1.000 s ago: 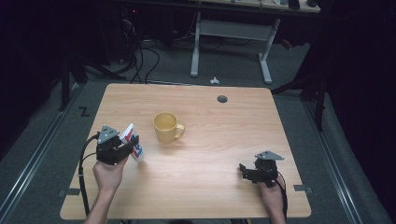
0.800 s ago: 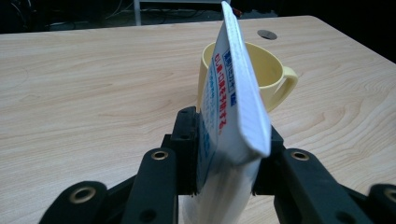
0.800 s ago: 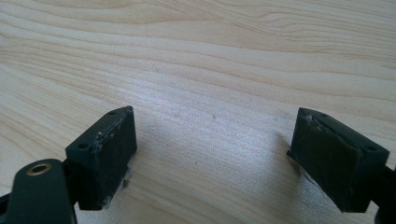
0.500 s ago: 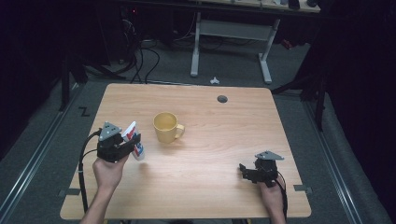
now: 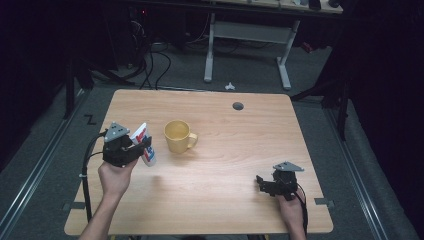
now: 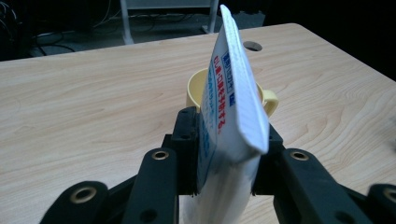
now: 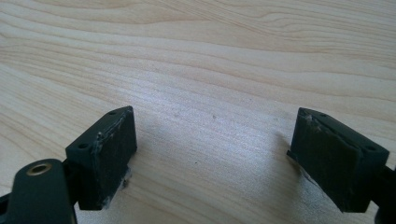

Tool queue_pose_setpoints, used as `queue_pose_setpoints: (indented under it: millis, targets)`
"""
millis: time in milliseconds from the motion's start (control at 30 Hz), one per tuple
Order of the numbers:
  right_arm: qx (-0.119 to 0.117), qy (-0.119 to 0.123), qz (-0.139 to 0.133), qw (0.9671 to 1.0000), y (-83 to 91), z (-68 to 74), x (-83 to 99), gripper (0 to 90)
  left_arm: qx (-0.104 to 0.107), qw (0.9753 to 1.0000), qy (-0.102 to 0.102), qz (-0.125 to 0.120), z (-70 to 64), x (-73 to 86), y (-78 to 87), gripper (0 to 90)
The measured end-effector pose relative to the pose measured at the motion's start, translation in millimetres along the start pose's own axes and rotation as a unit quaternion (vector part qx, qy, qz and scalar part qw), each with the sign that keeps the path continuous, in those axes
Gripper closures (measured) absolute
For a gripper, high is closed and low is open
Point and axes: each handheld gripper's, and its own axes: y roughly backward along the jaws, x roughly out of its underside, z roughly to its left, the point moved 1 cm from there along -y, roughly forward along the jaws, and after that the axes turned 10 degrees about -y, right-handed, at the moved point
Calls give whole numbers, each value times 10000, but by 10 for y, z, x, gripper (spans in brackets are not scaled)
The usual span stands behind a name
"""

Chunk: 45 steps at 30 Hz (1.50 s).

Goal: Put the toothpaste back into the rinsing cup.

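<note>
Yellow ceramic mug (image 5: 178, 135) on light wooden table (image 5: 235, 150); white flat-ended tube (image 5: 144, 144) just left of mug, off tabletop; right gripper (image 5: 262, 182) well right of mug, nearer person.

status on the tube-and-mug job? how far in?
Done: the left gripper has the white tube clamped between its jaws and lifted off the table. In hand: the tube hangs beside the yellow mug, not over it. Left, probably: putting it in the mug. The right gripper rests open, holding nothing.
</note>
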Motion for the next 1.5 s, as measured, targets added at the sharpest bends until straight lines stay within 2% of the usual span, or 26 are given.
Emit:
queue_pose_setpoints:
  millis: [433,1200,1500]
  targets:
    - [-4,-1,0,10000,1,0,1,144,144,9998,14,-110,13,-184,-18,694]
    - [-6,-1,0,10000,2,0,2,144,231,9994,57,-268,45,-448,-92,695]
    - [-6,0,0,10000,3,-1,3,144,252,9992,15,-305,42,-572,-159,696]
